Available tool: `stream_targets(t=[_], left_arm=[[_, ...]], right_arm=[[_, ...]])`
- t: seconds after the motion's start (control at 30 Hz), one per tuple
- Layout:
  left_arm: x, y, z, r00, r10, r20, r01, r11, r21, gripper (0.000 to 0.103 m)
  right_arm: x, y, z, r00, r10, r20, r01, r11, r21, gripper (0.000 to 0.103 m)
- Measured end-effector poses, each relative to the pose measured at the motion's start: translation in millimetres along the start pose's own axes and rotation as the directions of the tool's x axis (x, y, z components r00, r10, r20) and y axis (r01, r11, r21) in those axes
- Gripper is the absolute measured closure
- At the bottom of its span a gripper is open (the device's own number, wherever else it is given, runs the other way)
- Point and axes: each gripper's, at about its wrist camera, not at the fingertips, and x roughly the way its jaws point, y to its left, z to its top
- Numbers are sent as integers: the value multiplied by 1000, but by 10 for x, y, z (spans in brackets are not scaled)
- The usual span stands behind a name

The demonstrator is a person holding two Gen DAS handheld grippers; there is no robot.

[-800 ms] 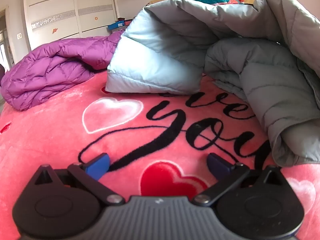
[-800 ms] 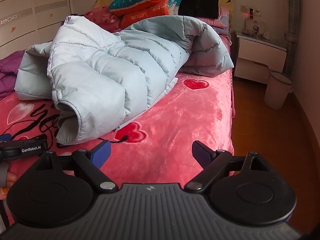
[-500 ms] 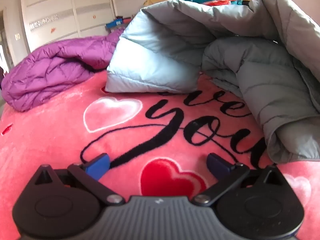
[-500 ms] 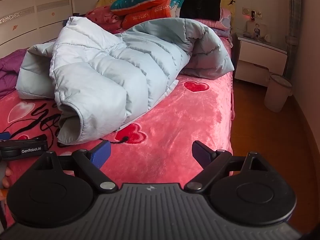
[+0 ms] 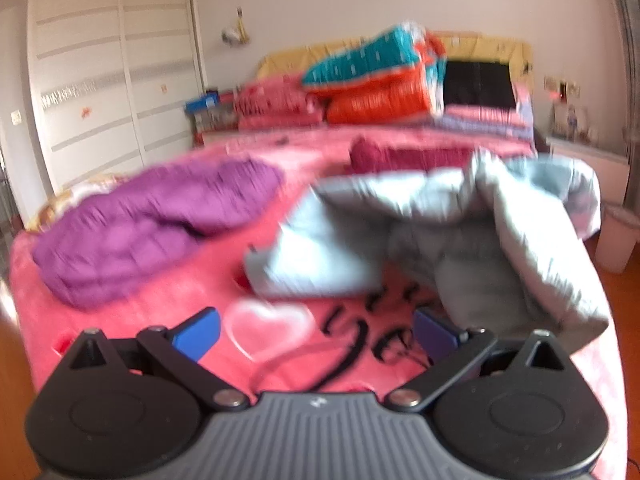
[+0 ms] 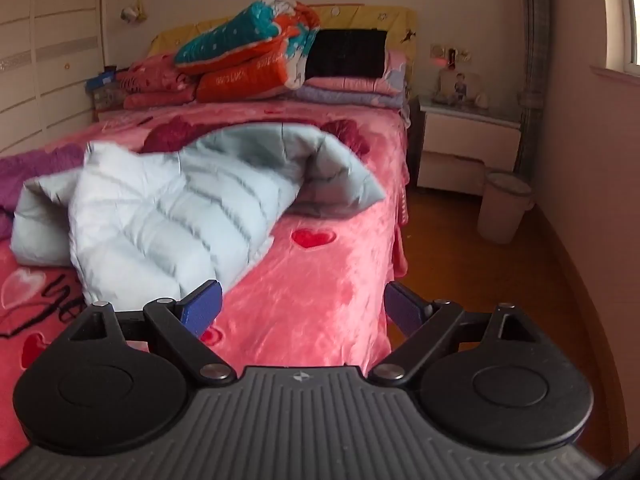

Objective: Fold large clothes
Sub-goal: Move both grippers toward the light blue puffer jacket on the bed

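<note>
A pale grey-blue down jacket [image 5: 460, 232] lies crumpled on the pink heart-print bedspread [image 5: 160, 300]; it also shows in the right wrist view [image 6: 180, 208]. A purple down jacket [image 5: 152, 220] lies to its left. My left gripper [image 5: 316, 334] is open and empty, held above the foot of the bed, apart from both jackets. My right gripper [image 6: 302, 310] is open and empty, above the bed's right front corner, just right of the grey jacket's near sleeve. The left wrist view is motion-blurred.
Folded quilts [image 6: 248, 56] and pillows are piled at the headboard. A white wardrobe [image 5: 112, 80] stands on the left. A nightstand [image 6: 468, 148] and a white bin [image 6: 504, 208] stand on the wooden floor [image 6: 460, 272] to the right of the bed.
Both grippers have pulled back and risen away from the grey jacket, which now looks smaller and farther off. Both stay open and empty.
</note>
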Motion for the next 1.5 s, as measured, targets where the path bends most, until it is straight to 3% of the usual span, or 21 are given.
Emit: stream_targets(t=[0.27, 0.43, 0.63, 0.9, 1.17, 1.33, 1.5], left_arm=[[-578, 357, 466, 995, 38, 91, -45, 996, 78, 1], [-889, 570, 550, 986, 69, 150, -87, 989, 117, 1], [-1189, 741, 590, 975, 96, 198, -114, 990, 80, 1], [-1323, 905, 658, 968, 81, 239, -92, 995, 35, 1], [-1168, 759, 674, 968, 6, 250, -10, 1000, 14, 1], [-846, 392, 640, 966, -114, 231, 116, 993, 3, 1], [-470, -61, 556, 951, -250, 179, 253, 967, 5, 1]], right_arm=[[-736, -73, 460, 994, 20, 107, -23, 999, 28, 0], [-1246, -41, 746, 981, 44, 188, -49, 998, 25, 0], [-1654, 10, 846, 965, 102, 241, -111, 994, 24, 0], [-1902, 174, 908, 943, 95, 318, -103, 995, 8, 0], [-1470, 148, 893, 941, 8, 338, -53, 991, 126, 0], [-1091, 121, 761, 953, -52, 300, 11, 991, 134, 0], [-563, -41, 549, 966, -91, 243, 50, 984, 169, 0]])
